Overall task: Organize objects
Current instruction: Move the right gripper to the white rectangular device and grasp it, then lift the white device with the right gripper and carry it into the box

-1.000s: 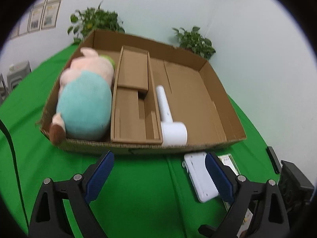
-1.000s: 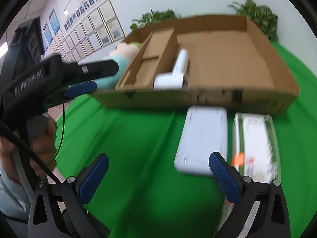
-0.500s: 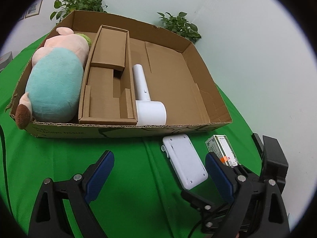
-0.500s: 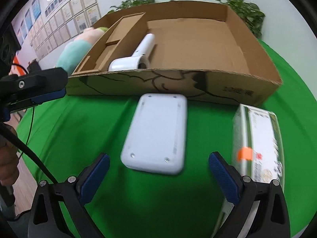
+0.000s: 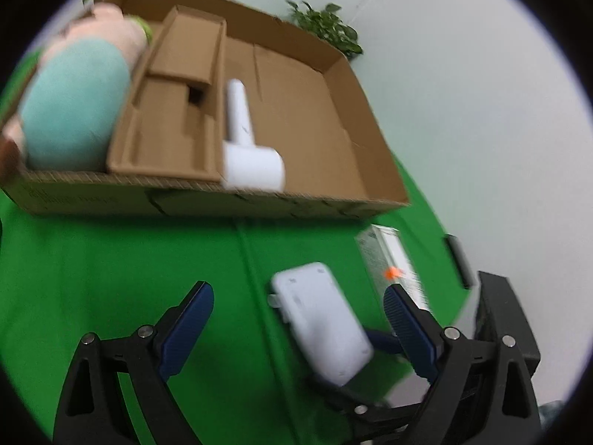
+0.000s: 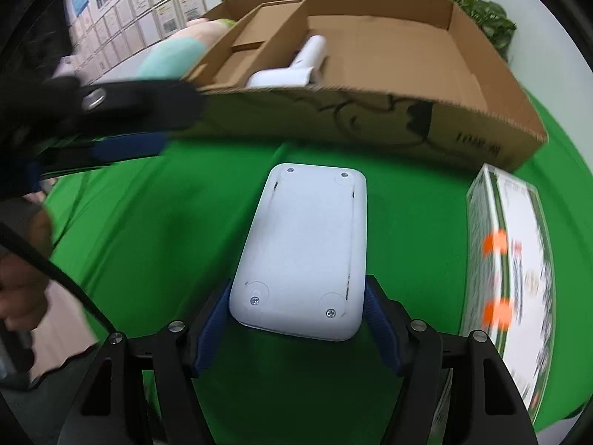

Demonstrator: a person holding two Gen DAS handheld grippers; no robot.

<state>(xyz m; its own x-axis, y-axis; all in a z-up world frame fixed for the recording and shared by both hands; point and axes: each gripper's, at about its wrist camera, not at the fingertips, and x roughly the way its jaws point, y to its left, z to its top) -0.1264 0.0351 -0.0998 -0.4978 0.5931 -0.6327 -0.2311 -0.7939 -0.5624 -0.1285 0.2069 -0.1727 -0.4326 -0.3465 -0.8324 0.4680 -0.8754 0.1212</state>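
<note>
White plastic device [image 6: 307,244] lying screws-up on green desk [image 6: 148,230], right tongs [image 6: 296,319] closing around its near end; left tongs [image 5: 296,319] hovering spread, empty.

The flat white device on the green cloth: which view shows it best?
Right wrist: the white device fills the centre, sharp, screws visible, right gripper closing on its near end. Left wrist shows it smaller and blurred.

Right tool [image 6: 296,324] jaws closing around white device [image 6: 307,244] on green cloth [image 6: 148,222].
</note>
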